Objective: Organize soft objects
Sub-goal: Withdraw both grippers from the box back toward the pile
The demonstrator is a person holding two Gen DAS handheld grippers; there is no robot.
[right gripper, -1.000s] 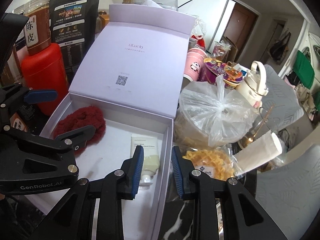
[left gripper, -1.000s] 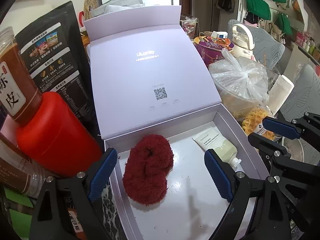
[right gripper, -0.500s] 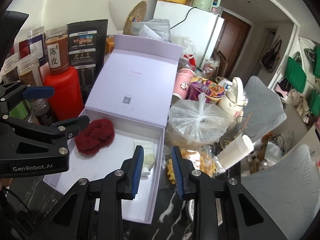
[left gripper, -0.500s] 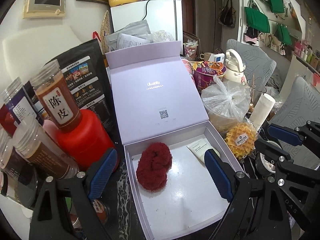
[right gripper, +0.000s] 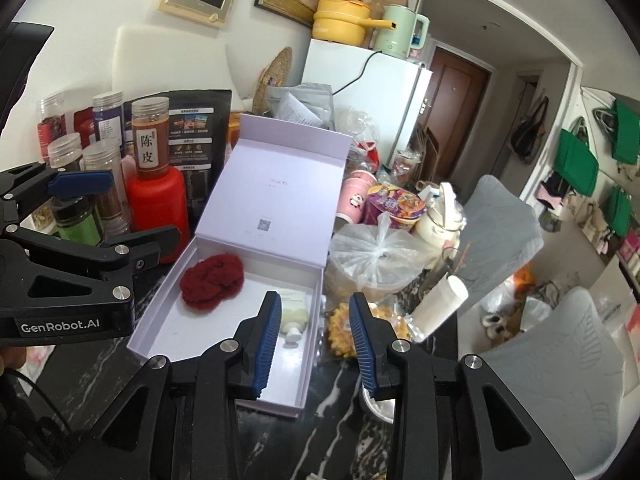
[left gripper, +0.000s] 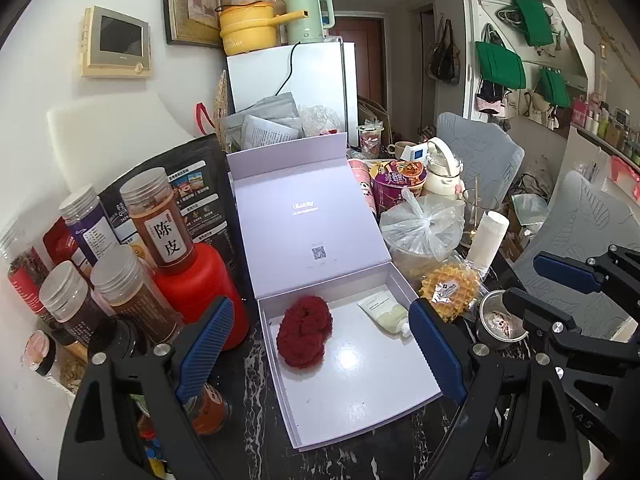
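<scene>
Grippers pull up and away from the box (left gripper: 352, 412) compared with a second ago, and the right gripper (right gripper: 314, 340) has spread from nearly shut to a moderate gap. Left gripper (left gripper: 320, 352) hangs wide, holding nothing. Red fluffy piece (left gripper: 305, 331) and tube (left gripper: 384, 312) lie inside the box, apart. Both placements look finished; the waffle pack (left gripper: 450, 290) waits just outside.

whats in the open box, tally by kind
red fuzzy item: 1
cream tube: 1
total in the box: 2
</scene>
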